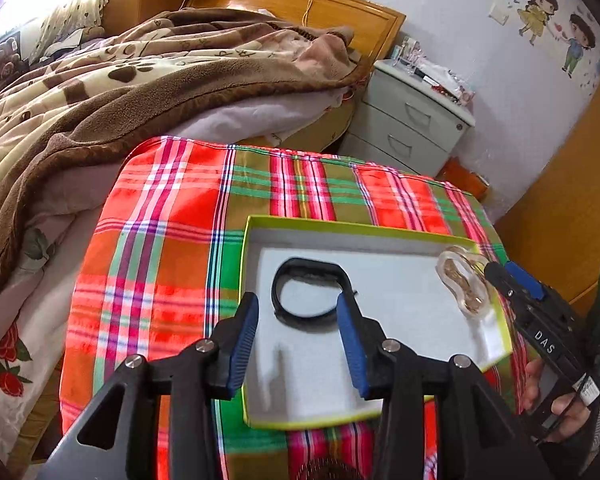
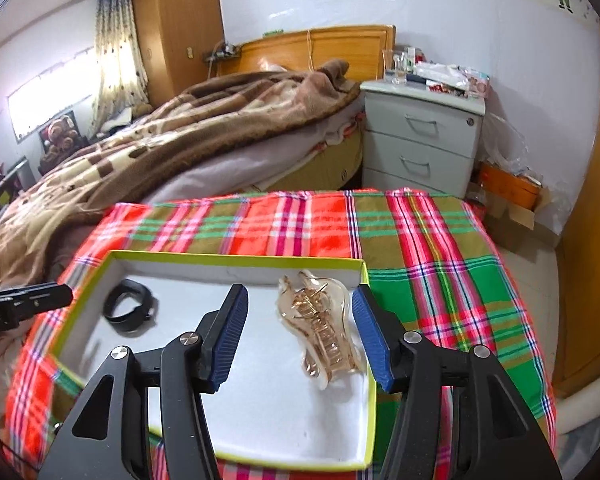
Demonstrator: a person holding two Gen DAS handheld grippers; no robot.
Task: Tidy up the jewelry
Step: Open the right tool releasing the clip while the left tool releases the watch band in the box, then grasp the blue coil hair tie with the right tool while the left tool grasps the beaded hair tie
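I see a table under a red, green and olive plaid cloth (image 2: 440, 240) filling the lower frame, and on it a shallow lime-rimmed cardboard tray with a white floor (image 2: 236, 258). Inside, a translucent gold-toned claw hair clip (image 2: 324, 324) lies right of centre and a black looped band (image 1: 306, 292) left. My left gripper (image 1: 298, 340) and right gripper (image 2: 300, 332) hang above them with jaws spread, grasping nothing.

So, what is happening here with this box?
A person holds a claw in each hand over a shallow green-edged box on a plaid cloth. A black band and a gold hair clip lie inside it. The left claw and the right claw are both open and grip nothing; the two items seem already placed.
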